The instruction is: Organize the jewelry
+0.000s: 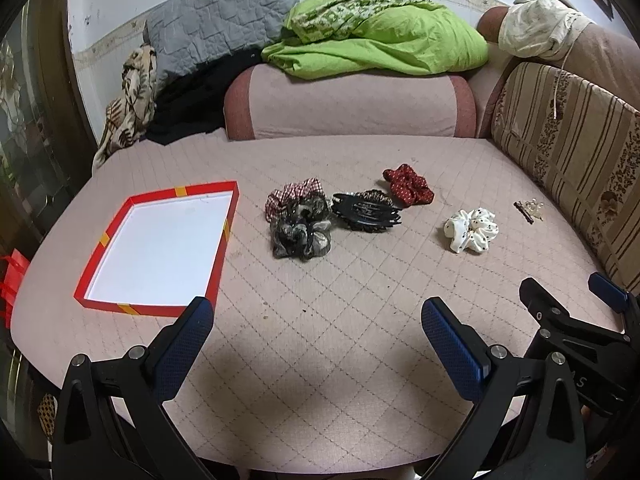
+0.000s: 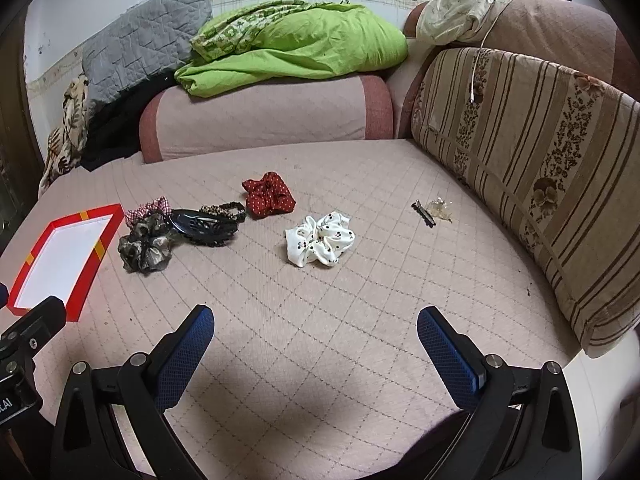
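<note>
Two spread, empty grippers, left [image 1: 318, 320] and right [image 2: 316, 328], we hold low in frame, below the white black-dotted scrunchie [image 2: 320, 240] at centre.

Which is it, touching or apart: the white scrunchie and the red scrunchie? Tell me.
Apart. The right wrist view shows bare quilted cover between the white scrunchie and the red scrunchie; the left wrist view shows the same gap.

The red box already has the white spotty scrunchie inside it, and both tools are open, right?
Not quite. The red box holds nothing; the white spotty scrunchie lies on the sofa seat, as the right wrist view shows. Both the left tool and right tool are open.
</note>
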{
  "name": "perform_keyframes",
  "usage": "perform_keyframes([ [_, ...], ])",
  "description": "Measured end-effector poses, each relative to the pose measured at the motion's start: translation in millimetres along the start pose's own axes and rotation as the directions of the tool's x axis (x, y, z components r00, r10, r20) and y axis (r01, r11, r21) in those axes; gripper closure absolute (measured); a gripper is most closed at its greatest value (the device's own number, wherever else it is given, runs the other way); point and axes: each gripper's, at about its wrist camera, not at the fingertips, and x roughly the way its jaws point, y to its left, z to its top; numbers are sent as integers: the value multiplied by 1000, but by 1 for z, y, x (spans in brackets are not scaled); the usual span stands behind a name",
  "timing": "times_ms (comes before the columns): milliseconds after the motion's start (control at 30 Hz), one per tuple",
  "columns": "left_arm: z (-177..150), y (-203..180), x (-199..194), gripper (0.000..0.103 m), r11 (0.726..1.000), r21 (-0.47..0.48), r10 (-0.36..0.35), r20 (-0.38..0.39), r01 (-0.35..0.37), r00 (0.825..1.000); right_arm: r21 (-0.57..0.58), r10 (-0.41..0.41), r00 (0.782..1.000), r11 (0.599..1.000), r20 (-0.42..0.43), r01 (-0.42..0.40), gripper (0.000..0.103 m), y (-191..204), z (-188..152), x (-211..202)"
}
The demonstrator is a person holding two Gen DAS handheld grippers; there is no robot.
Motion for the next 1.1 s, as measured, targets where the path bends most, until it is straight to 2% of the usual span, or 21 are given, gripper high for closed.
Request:
perform_keyframes([
  [433, 0, 20, 40, 0, 998, -61, 13, -84, -18, 996, 8, -1, 998, 1000, -65, 1, 0, 1, -2, 31],
  [700, 13, 50, 63, 0, 995, -95, 16, -101, -26, 995, 54, -15, 995, 998, -97, 20, 0, -18, 5, 53],
  [867, 21, 73, 87, 0, 993, -104, 38, -110, -50, 993, 94, 17, 992, 996, -124, -5, 0, -30, 12, 74],
  [1100, 38, 88, 126, 0, 989, -149, -35, -160, 11, 987, 94, 37, 991, 995, -126, -25, 0, -37, 29, 107],
])
